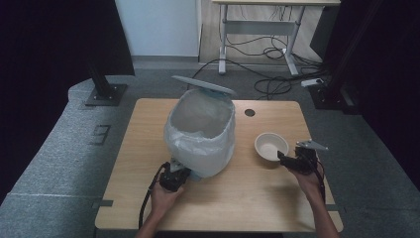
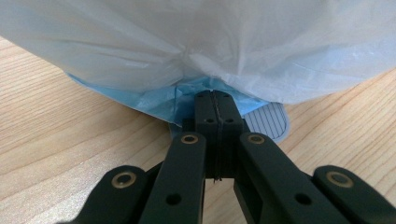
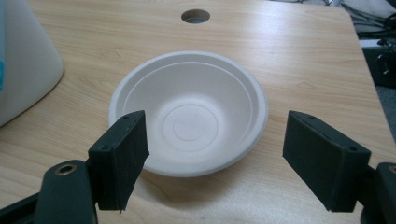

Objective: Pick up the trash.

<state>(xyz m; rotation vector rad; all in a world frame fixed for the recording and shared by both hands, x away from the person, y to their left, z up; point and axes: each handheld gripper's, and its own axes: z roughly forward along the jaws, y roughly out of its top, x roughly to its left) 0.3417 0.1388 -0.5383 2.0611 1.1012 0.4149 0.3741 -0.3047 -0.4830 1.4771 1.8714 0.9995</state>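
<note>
Lab or office, desk [image 1: 277, 2], floor cables [image 1: 267, 52]

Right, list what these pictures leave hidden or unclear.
- Bin's body: high view, the white liner bag drapes over it.
- What the left gripper pinches, if anything: left gripper view, jaws shut, tips tucked under the bag's folds.
- Bin's inside bottom: high view, too dim to tell.
- Bowl's near rim: right gripper view, partly behind the right gripper.

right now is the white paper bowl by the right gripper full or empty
Empty. The right gripper view looks straight into the white paper bowl and shows only its bare inside, ring marks on the bottom and nothing in it.
</note>
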